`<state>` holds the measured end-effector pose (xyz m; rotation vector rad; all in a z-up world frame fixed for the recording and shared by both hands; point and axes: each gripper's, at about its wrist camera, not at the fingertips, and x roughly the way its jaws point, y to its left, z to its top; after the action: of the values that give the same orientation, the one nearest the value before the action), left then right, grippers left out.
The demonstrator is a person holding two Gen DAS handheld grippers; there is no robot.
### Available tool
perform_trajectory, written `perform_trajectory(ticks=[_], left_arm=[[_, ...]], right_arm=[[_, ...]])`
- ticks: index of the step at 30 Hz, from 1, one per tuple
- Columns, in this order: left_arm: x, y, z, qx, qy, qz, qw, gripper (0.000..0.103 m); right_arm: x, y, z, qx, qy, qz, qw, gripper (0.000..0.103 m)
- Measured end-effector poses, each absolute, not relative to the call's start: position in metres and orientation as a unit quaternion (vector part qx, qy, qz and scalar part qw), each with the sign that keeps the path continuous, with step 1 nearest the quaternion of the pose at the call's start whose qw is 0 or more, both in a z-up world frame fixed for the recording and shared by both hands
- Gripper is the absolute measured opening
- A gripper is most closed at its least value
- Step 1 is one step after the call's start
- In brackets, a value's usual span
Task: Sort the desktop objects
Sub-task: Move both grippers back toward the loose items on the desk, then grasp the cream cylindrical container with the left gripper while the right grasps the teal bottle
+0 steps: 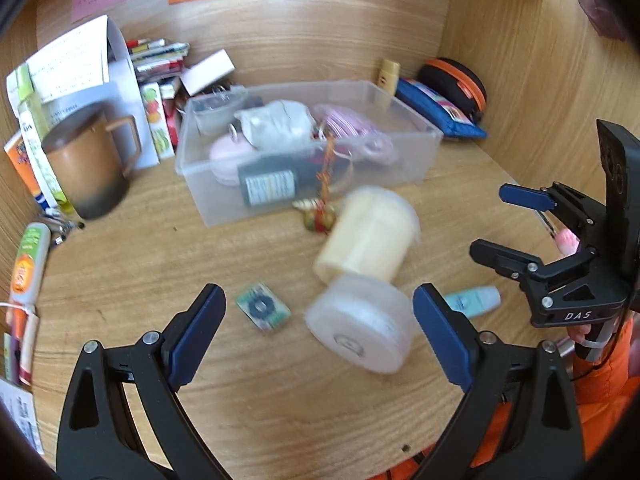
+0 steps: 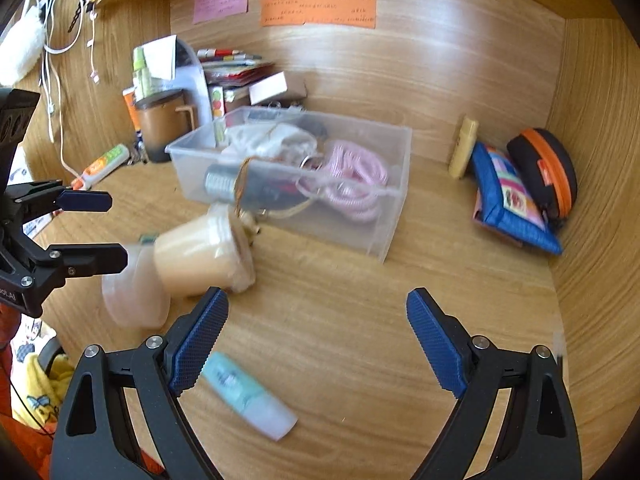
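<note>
A cream jar with a frosted lid [image 1: 362, 276] lies on its side on the wooden desk, in front of a clear plastic box [image 1: 420, 148] that holds a pink coiled cable, a dark bottle and other bits. My left gripper [image 1: 318, 336] hovers open over the jar's lid end, its pads not touching it. A small green packet [image 1: 263, 307] lies to the jar's left and a teal tube [image 1: 474, 300] to its right. My right gripper [image 2: 318, 320] is open and empty above bare desk, with the teal tube [image 2: 248, 396] beside its left finger. Each gripper shows in the other's view, left gripper [image 2: 116, 230] and right gripper [image 1: 490, 222].
A brown mug [image 1: 86, 168], books and papers crowd the back left corner, and an orange-and-white tube [image 1: 28, 268] lies by the left wall. A yellow bottle [image 2: 463, 148], a blue pouch [image 2: 512, 204] and a black-orange case [image 2: 544, 168] lean at the back right. A small charm [image 1: 318, 216] lies before the box.
</note>
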<state>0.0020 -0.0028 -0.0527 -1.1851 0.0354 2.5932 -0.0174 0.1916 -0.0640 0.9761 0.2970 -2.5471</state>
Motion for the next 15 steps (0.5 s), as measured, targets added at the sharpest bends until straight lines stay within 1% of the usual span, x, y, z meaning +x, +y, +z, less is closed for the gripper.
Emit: perform_trajectory(ticks=[7, 11, 15], left_arm=[[0.007, 0.007, -0.069, -0.425, 0.012, 0.887, 0.178, 0.096], [0.004, 0.012, -0.078, -0.405, 0.027, 0.897, 0.174, 0.096], [-0.002, 0.007, -0.085, -0.404, 0.006, 0.897, 0.178, 0.096]], right_arm=[[0.000, 0.189, -0.079, 0.367, 0.105, -0.901, 0.205, 0.089], [0.006, 0.189, -0.087, 0.382, 0.091, -0.891, 0.230, 0.089], [0.008, 0.190, -0.097, 0.397, 0.076, -0.883, 0.240, 0.089]])
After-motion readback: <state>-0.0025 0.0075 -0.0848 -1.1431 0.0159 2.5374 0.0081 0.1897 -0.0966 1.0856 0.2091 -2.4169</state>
